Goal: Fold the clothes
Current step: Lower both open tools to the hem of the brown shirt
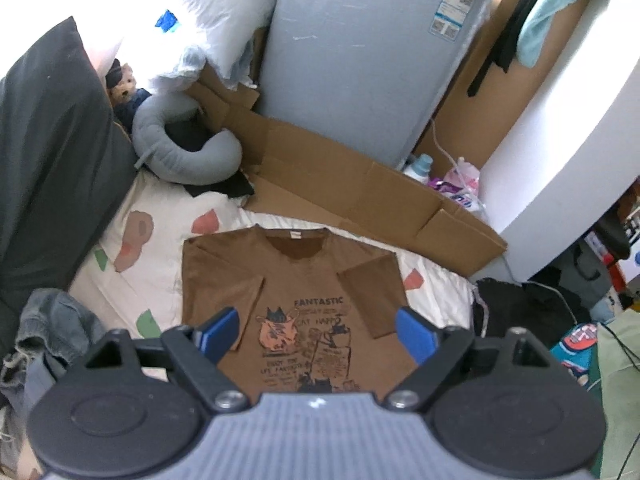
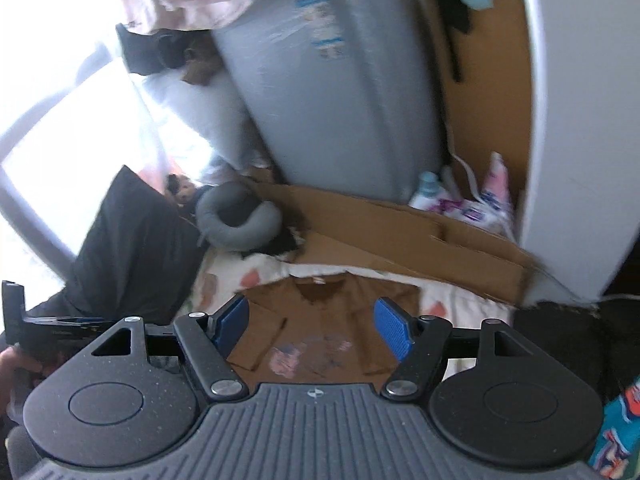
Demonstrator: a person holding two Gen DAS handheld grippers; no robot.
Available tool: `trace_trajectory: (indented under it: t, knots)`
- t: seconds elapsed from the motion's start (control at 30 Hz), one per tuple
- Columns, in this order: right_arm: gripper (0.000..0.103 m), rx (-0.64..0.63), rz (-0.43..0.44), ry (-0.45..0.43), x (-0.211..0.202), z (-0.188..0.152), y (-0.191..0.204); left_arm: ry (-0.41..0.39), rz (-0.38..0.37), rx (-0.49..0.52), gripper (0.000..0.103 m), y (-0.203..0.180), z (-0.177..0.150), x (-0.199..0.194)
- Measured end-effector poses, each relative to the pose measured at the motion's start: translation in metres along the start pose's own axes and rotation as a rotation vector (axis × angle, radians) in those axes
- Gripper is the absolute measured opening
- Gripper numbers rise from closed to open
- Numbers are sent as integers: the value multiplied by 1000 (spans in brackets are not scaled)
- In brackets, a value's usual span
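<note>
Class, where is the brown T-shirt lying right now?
In both wrist views the brown T-shirt lies flat, sleeves folded in, on the patterned bedsheet, just before the flattened cardboard.

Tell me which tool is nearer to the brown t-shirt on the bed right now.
Left, as far as the views show. The left tool hangs open low over the brown t-shirt, which fills its view. The right tool, also open, sits higher and farther back, touching nothing.

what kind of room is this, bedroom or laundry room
Most likely a bedroom: the brown t-shirt lies on a patterned bedsheet, with a dark pillow and a stuffed toy at its head.
</note>
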State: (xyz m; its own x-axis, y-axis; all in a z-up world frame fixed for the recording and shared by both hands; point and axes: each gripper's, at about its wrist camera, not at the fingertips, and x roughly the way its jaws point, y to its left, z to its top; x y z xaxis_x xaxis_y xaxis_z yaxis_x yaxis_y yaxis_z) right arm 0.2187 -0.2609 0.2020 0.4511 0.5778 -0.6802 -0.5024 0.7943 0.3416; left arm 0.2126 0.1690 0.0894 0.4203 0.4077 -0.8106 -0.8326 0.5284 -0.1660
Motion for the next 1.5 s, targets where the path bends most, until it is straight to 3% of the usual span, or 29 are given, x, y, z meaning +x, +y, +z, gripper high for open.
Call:
trace_trajectory:
  t: [0.23,0.4,0.97,1.23,1.5]
  knots:
    - [75,41,-50,-9,-34,-37,-63,5,27,17,88,7,-28,7]
    - [75,67,-56,-1,-33,-72,-93,11,44,22,88,15,-51,21]
    - [74,103,-98,107,65,-196,-129,159,98,-25,81,68,-160,94]
    - [71,71,-112,138,103,-247,-128,245,133,-51,75,90,-198,125]
    - [67,89,-85,214,143,-300,-151,329,139,-39,71,100,-234,161]
